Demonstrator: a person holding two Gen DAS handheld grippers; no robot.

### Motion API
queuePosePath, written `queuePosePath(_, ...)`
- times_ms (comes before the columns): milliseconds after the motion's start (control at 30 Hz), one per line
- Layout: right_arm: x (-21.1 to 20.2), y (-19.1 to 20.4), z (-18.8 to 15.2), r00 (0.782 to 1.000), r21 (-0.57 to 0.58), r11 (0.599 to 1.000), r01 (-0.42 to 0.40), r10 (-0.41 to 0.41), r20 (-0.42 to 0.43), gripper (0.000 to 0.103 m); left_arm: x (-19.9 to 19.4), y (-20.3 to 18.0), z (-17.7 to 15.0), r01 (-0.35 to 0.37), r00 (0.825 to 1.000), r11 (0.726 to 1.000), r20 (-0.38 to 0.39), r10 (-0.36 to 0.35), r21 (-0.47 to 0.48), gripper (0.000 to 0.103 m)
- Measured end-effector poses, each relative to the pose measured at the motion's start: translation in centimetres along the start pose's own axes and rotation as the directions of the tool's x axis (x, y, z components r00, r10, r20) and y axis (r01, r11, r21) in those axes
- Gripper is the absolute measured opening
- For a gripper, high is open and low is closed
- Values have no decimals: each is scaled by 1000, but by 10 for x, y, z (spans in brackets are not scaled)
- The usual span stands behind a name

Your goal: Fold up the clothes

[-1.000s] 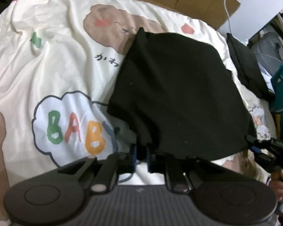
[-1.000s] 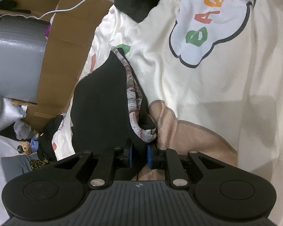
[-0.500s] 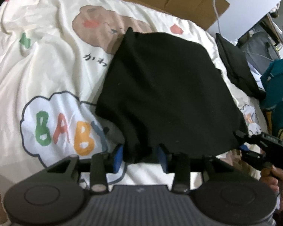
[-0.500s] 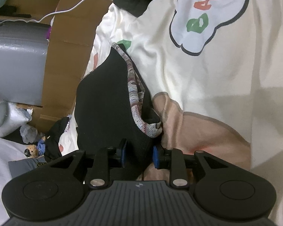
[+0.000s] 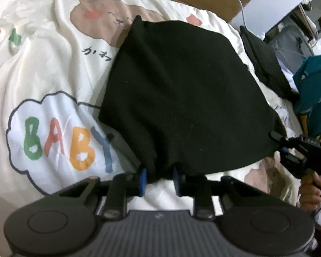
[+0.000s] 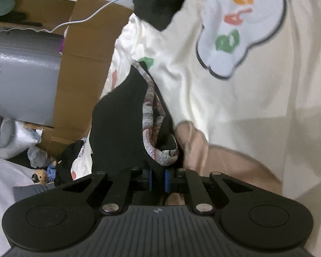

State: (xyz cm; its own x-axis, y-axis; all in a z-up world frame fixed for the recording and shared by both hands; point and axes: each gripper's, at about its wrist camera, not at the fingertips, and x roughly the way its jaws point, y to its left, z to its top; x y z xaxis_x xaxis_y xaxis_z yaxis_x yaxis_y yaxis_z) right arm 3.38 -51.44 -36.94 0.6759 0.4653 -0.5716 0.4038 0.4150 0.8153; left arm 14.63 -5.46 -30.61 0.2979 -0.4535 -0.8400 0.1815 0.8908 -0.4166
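My left tongs (image 5: 158,176) have just been closing and pinch the near hem of the black garment (image 5: 182,94) spread on the cartoon bedsheet (image 5: 42,70); my right tongs (image 6: 157,178), also closing, clamp its corner.

**Black garment spread on the bed, both near corners pinched**

You have one black garment (image 5: 182,90) lying across the cream printed bedspread (image 5: 42,68), spread in a broad, roughly fan-shaped sheet with soft wrinkles. Its far corner rests over the brown animal print; its left edge runs beside the "BABY" cloud. The near hem is bunched and lifted off the cover. From your right side, the garment (image 6: 117,124) shows a patterned pale-and-reddish lining or trim (image 6: 152,132) curling along its folded edge.
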Motion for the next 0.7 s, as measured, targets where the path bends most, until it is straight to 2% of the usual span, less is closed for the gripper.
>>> queuePosePath(200, -5, 4, 5, 1000, -3, 1000, -8, 8, 19, 9, -4, -4, -6, 24, 1000, 1000, 3, -23, -12, 19)
queuePosePath(700, -17, 11, 30, 998, -21, 1000, -9, 10, 63, 9, 2, -24, -17, 68, 997, 998, -20, -68, -17, 16)
